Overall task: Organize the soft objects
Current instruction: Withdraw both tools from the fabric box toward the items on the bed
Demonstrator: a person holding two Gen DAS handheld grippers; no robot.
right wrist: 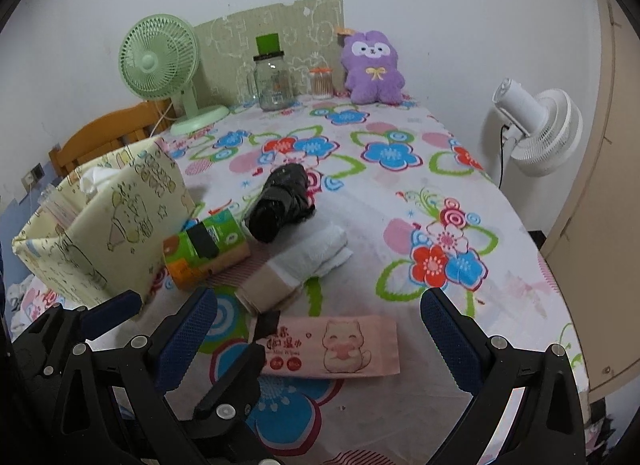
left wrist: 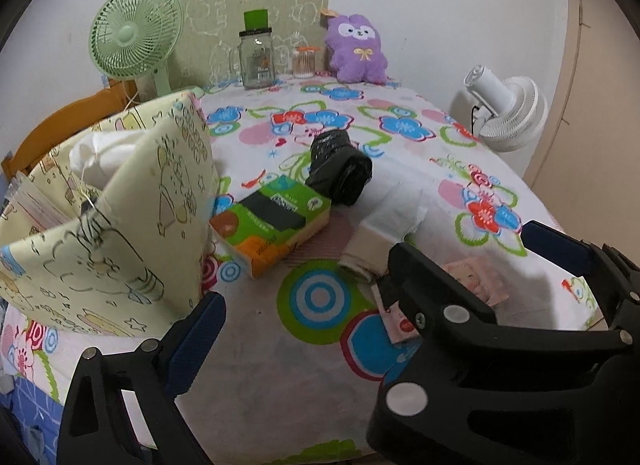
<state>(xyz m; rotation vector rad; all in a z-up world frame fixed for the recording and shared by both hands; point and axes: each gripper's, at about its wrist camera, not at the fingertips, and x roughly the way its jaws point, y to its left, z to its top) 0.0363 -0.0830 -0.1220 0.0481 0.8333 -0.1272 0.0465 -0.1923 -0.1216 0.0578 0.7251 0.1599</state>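
Pink soft plastic wet-wipes pack [right wrist: 332, 347] lies flat on the floral-cloth table [right wrist: 400, 201], long axis left-right across the right view, cat print upright, near edge; easy side grab. Right hand-held gripper [right wrist: 320, 329] wide, straddling it, not touching. Left hand-held gripper [left wrist: 372, 273] wide, empty. Yellow fabric bin [right wrist: 108, 225] stands left, probable destination.

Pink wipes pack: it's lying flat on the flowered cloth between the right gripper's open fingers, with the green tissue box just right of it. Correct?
Not quite. The pink wipes pack does lie flat on the flowered cloth, ahead of the open right gripper, but the green tissue box sits up and to its left, not right, in the right wrist view.
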